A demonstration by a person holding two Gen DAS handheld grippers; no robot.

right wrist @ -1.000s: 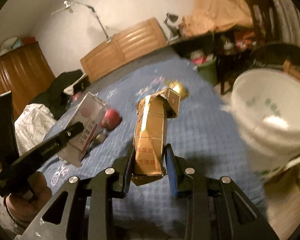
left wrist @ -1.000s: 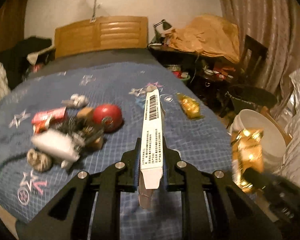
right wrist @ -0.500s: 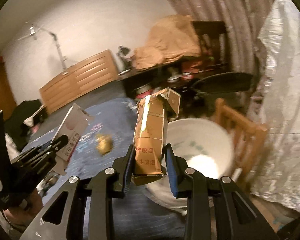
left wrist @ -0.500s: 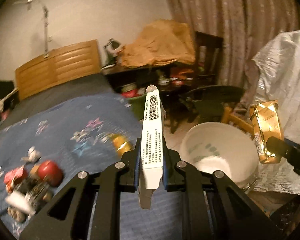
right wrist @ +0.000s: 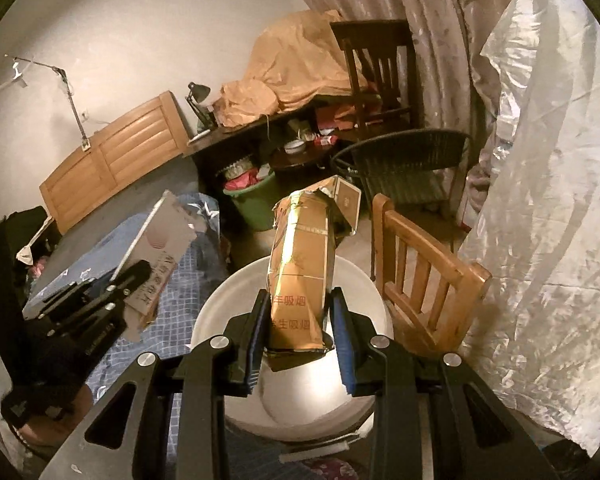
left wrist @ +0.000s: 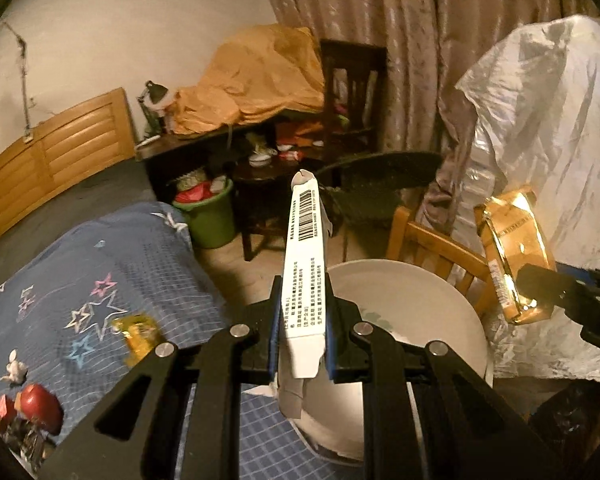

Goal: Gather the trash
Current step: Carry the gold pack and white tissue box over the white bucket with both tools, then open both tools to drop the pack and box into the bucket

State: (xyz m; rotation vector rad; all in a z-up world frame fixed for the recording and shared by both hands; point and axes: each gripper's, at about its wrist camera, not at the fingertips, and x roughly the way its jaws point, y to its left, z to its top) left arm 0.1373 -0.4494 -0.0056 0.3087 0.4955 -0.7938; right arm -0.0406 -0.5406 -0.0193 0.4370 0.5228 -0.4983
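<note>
Squeezed tight in the left gripper (left wrist: pixel 302 330) is a white box (left wrist: pixel 305 264). A gold carton (right wrist: pixel 300 276) is pinched by the right gripper (right wrist: pixel 298 328). Both are held above the white bucket (right wrist: pixel 370 312), beside the bed (left wrist: pixel 100 280) and wooden chair (right wrist: pixel 424 276).

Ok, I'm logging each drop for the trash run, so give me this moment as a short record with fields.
left gripper: shut on white carton
right gripper: shut on gold carton
white bucket: on the floor by the bed, beneath both cartons
bed: yellow wrapper and red ball lie on it
released: nothing yet
</note>
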